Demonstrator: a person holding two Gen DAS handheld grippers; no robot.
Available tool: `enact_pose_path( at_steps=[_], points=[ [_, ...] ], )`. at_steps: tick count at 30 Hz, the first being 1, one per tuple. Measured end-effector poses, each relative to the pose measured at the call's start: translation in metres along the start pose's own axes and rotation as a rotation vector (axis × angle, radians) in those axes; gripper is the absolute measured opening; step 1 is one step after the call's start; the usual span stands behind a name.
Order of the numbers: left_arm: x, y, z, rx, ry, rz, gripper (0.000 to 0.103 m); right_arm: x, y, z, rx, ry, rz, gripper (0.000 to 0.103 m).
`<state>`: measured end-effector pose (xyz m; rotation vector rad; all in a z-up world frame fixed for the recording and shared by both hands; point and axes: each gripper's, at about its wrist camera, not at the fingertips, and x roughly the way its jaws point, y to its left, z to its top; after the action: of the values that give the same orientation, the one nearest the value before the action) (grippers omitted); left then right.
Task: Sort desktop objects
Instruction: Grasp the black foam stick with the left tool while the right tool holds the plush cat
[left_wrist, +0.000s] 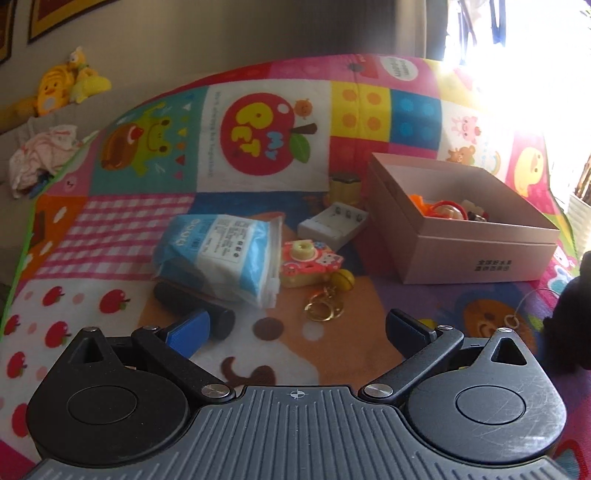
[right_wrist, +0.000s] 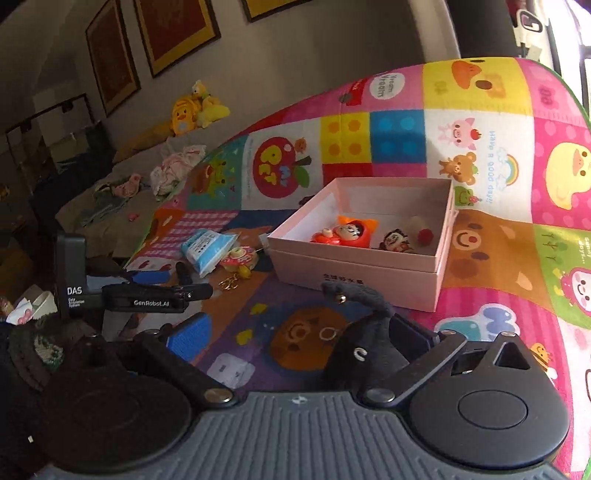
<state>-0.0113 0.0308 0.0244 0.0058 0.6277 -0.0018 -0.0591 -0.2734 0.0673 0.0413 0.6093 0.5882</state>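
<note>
Left claw (left_wrist: 295, 332) released, hovering above the play mat (left_wrist: 258, 110) near a blue-and-white pouch (left_wrist: 225, 251), toy camera (left_wrist: 306, 266) and gold keyring (left_wrist: 325, 306). Right claw (right_wrist: 295, 339) released; a black plush toy (right_wrist: 362, 332) rests against its right finger, before the pink box (right_wrist: 354, 273) holding figurines.

The left gripper (right_wrist: 147, 291) says "DAS" and "GenRobot.AI". The play mat (right_wrist: 498, 258) says "Have a good day!" at the far right and "PET" on a red apple (left_wrist: 262, 133).
</note>
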Motion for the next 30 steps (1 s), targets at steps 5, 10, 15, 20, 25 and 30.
enact_pose_path(
  at_steps=[5,10,15,20,25,30],
  points=[
    [0.009,0.037,0.004,-0.039,-0.005,0.057,0.103,0.029,0.034,-0.013,-0.040,0.089,0.171,0.103],
    [0.037,0.064,0.018,-0.016,0.045,-0.031,0.103,0.068,0.049,-0.031,-0.040,0.194,0.186,0.103],
    [0.061,0.075,0.023,0.046,0.071,-0.084,0.103,0.080,0.049,-0.040,-0.024,0.228,0.154,0.103],
    [0.071,0.093,0.023,-0.048,0.080,-0.187,0.103,0.079,0.053,-0.044,-0.053,0.222,0.134,0.103],
    [0.056,0.079,0.015,0.003,0.085,-0.264,0.103,0.081,0.057,-0.045,-0.076,0.220,0.116,0.103],
    [0.037,0.046,0.001,0.099,0.090,-0.346,0.103,0.081,0.060,-0.046,-0.093,0.214,0.103,0.103]
  ],
)
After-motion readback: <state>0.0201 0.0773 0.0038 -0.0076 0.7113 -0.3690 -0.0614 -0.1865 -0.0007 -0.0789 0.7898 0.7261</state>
